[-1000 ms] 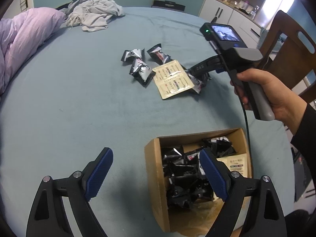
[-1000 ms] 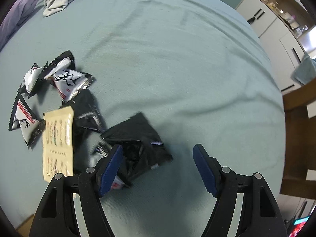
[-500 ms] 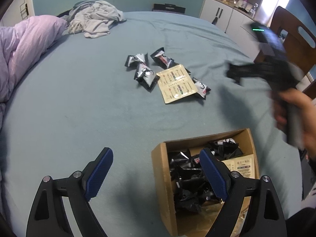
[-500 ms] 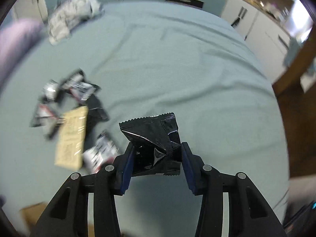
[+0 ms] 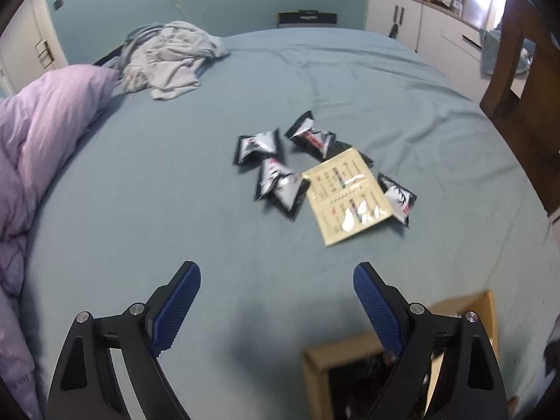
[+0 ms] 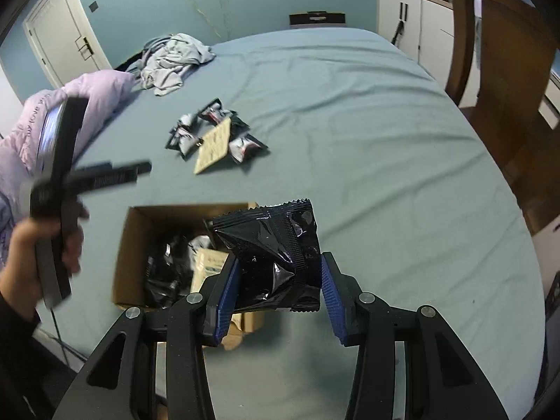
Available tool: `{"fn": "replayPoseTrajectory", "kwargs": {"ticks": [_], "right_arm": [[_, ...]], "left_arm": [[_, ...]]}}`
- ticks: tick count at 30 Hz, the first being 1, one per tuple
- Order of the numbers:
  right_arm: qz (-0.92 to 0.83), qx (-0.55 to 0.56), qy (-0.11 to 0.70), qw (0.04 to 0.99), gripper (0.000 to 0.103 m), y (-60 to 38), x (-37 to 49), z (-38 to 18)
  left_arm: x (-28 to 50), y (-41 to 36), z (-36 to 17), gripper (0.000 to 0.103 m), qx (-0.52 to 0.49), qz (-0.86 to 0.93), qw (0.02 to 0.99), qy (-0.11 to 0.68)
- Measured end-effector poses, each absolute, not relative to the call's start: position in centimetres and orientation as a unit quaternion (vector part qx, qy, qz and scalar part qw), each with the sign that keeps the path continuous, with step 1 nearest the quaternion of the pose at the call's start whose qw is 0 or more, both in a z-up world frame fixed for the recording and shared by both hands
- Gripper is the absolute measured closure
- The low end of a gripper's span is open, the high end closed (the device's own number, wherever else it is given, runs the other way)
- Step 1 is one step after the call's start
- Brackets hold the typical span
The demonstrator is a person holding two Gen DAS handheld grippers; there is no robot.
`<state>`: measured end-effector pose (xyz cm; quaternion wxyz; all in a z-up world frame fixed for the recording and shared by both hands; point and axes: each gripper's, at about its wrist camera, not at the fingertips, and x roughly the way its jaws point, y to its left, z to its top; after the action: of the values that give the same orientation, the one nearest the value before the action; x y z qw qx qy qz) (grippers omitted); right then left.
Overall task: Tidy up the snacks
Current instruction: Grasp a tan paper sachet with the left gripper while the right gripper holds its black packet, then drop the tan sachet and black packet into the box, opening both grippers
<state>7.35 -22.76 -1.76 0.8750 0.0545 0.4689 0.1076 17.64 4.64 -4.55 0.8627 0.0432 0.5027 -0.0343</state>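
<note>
My right gripper (image 6: 278,288) is shut on a black snack packet (image 6: 276,252) and holds it in the air just right of an open cardboard box (image 6: 140,231) that holds several black packets. My left gripper (image 5: 276,301) is open and empty above the teal bedsheet; it also shows in the right wrist view (image 6: 105,175) left of the box. Several black-and-white snack packets (image 5: 280,183) and a beige sachet (image 5: 346,196) lie in a loose pile on the bed beyond it. The box's corner (image 5: 350,353) shows at lower right.
A purple duvet (image 5: 45,133) lies along the left of the bed and crumpled grey clothes (image 5: 168,59) at the far end. A wooden chair (image 6: 504,80) and white cabinets (image 5: 420,24) stand to the right of the bed.
My right gripper closed on the black packet, lifted it from the pile and carried it back beside the box. My left gripper moved forward, so the box slid toward the bottom edge.
</note>
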Motion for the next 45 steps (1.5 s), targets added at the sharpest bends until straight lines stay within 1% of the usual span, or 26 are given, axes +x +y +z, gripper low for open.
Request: {"fn": "replayPoseTrajectory", "kwargs": {"ticks": [2,4,6,9,11,14,16,17,18,19,20,21,23,28,34,41,45], "right_arm": [[0.095,0.042,0.472,0.875,0.060,-22.9,7.9,-2.3],[0.094,0.052,0.480,0.871,0.060,-22.7,8.3,-2.3],[0.091,0.068,0.488,0.865,0.060,-23.1,8.8,-2.3],[0.097,0.077,0.493,0.861,0.060,-23.6,9.3,-2.5],[0.107,0.082,0.492,0.860,0.060,-23.7,9.5,-2.3],[0.116,0.084,0.489,0.861,0.060,-24.1,9.5,-2.5],[0.115,0.083,0.489,0.861,0.060,-24.4,9.4,-2.8],[0.116,0.084,0.490,0.860,0.060,-24.4,9.5,-3.0],[0.115,0.087,0.491,0.859,0.060,-24.5,9.5,-3.2],[0.115,0.089,0.493,0.858,0.060,-24.6,9.6,-3.3],[0.116,0.091,0.494,0.857,0.060,-24.6,9.7,-3.4],[0.115,0.092,0.495,0.856,0.060,-24.6,9.8,-3.5],[0.111,0.092,0.492,0.859,0.060,-24.6,9.9,-3.5],[0.097,0.086,0.478,0.869,0.060,-24.3,9.8,-3.7],[0.080,0.092,0.474,0.872,0.060,-24.1,9.5,-4.4],[0.060,0.095,0.468,0.876,0.060,-24.1,9.2,-5.3],[0.054,0.105,0.464,0.878,0.060,-24.5,8.8,-5.2]], "left_arm": [[18.4,3.0,-4.9,0.012,0.069,-0.053,0.862,0.500],[19.0,0.5,-5.4,0.012,0.130,-0.077,0.859,0.490],[20.0,-2.3,-6.8,0.012,0.201,-0.098,0.838,0.499],[21.4,-5.1,-9.3,0.012,0.279,-0.091,0.802,0.520],[22.0,-6.3,-10.7,0.012,0.326,-0.072,0.789,0.515],[23.1,-7.1,-12.1,0.012,0.339,-0.078,0.776,0.526],[24.0,-7.0,-12.4,0.016,0.329,-0.073,0.773,0.537],[24.4,-6.7,-12.2,0.028,0.310,-0.076,0.775,0.545],[24.8,-6.4,-11.9,0.048,0.289,-0.080,0.777,0.554],[25.1,-6.1,-11.7,0.060,0.273,-0.085,0.776,0.562],[25.3,-5.5,-11.5,0.084,0.250,-0.089,0.775,0.574],[25.4,-4.9,-11.2,0.091,0.231,-0.085,0.775,0.582],[25.0,-3.6,-9.9,0.100,0.211,-0.066,0.791,0.571],[22.0,-1.0,-5.1,0.102,0.176,-0.067,0.828,0.529],[15.3,1.4,1.2,0.103,0.093,-0.105,0.866,0.480],[7.4,1.2,3.3,0.103,0.055,-0.164,0.881,0.439],[5.0,1.2,3.2,0.103,0.017,-0.198,0.880,0.431]]}}
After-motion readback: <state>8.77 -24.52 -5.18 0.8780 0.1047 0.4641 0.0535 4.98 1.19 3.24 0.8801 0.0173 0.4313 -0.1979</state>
